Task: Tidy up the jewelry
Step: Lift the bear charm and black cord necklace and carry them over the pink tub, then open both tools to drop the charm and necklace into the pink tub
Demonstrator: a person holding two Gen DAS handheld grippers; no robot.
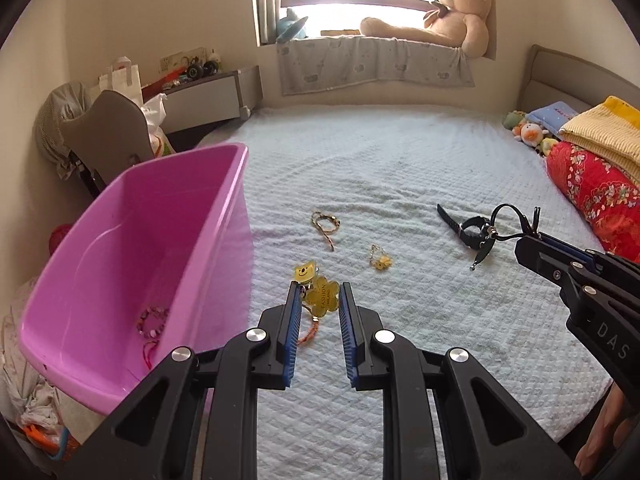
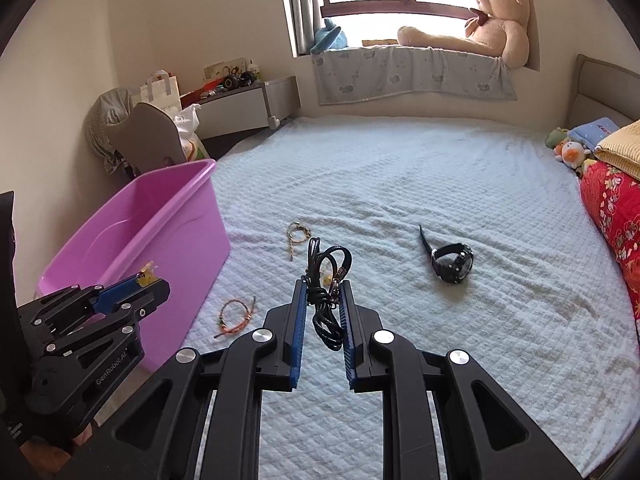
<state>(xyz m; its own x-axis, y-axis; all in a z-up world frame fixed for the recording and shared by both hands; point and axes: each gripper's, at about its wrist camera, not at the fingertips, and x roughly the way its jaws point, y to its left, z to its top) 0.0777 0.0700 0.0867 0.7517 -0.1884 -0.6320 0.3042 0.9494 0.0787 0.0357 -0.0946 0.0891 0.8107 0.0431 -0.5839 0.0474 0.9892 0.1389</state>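
Note:
My left gripper (image 1: 320, 290) is shut on a yellow flower charm (image 1: 322, 298) with a small bear charm attached, held above the white bedspread beside the pink bin (image 1: 160, 216). A beaded bracelet (image 1: 153, 319) lies in that bin. My right gripper (image 2: 323, 284) is shut on a coiled black cord bracelet (image 2: 326, 312), lifted off the bed; in the left wrist view this right gripper (image 1: 522, 240) enters from the right. On the bed lie a braided bracelet (image 2: 296, 234), an orange bracelet (image 2: 236, 317), a small chain with a yellow charm (image 1: 380, 259) and a black watch (image 2: 452, 262).
The pink bin (image 2: 140, 232) stands at the bed's left edge, with a grey chair (image 2: 148, 140) behind it. Red and yellow folded bedding (image 2: 612, 208) and soft toys (image 2: 572, 152) line the right side. A teddy bear (image 2: 496, 16) sits on the window sill.

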